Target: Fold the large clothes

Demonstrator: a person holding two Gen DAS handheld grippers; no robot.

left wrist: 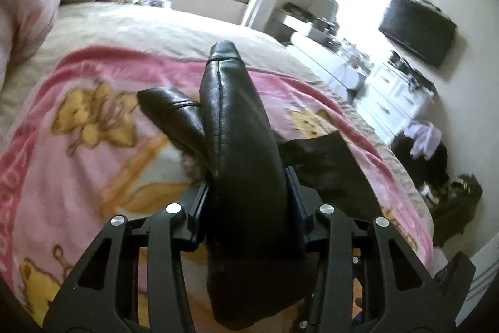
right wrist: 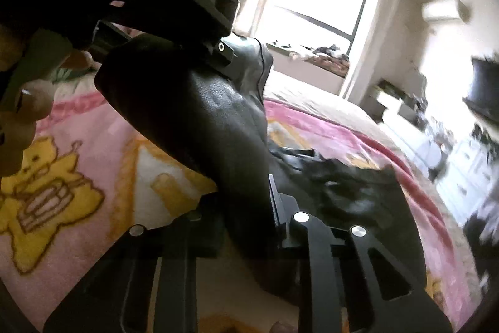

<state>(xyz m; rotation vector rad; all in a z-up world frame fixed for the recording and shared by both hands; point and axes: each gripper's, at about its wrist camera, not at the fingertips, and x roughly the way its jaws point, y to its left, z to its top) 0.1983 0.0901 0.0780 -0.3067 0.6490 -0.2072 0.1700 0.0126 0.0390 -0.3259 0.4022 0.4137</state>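
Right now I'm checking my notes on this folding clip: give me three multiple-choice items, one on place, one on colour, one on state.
1. Where does the black leather garment lie?
A. on the pink blanket
B. on the floor
C. on the white dresser

2. What colour are the blanket's cartoon figures?
A. blue
B. yellow
C. green

3. How is the left gripper?
A. open, nothing between
B. out of view
C. shut on the garment

Key: 1 A, blanket shows under it; 2 B, yellow bears; 3 C, both pads press the leather fold.
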